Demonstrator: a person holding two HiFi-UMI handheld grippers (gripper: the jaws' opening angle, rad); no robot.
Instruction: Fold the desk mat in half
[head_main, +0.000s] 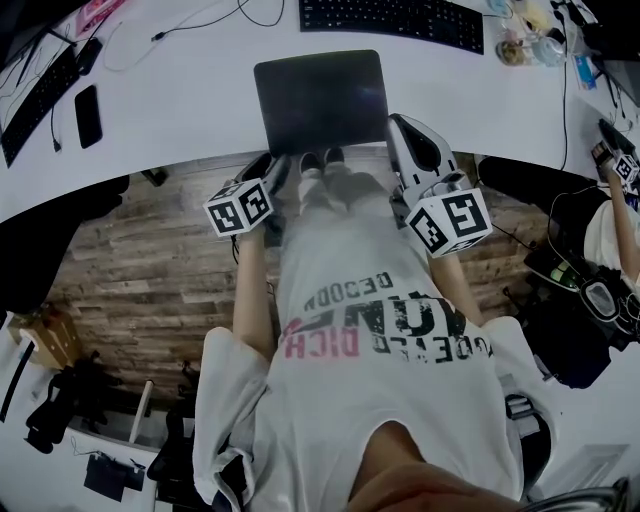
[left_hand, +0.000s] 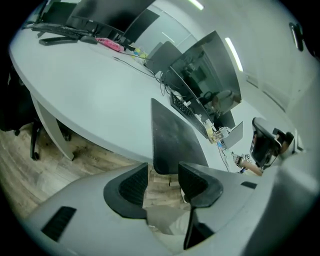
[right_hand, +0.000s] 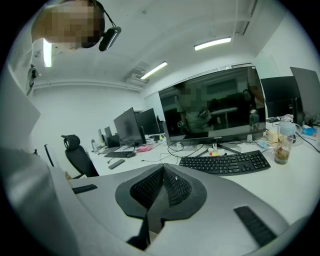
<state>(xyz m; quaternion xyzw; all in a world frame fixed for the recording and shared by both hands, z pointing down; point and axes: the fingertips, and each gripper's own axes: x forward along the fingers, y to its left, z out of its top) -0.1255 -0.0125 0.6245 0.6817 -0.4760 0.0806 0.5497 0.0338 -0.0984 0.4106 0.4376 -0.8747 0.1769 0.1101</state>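
A dark, matte, round-cornered rectangular desk mat (head_main: 320, 100) lies flat at twelve o'clock on the smooth white desk (head_main: 190, 120). At its seven o'clock corner, the left gripper (head_main: 278, 172) holds its ribbed jaws apart, empty. At four o'clock, the right gripper (head_main: 403, 130) has its jaws pressed together.

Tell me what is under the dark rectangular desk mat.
The dark rectangular desk mat lies flat on the white curved desk, its near edge at the desk's rim. Whether anything thin lies beneath cannot be seen: the mat covers it.

An office: long white desk (head_main: 200, 110), monitor (right_hand: 210, 107), keyboard (right_hand: 225, 162), black swivel chair (right_hand: 80, 156).
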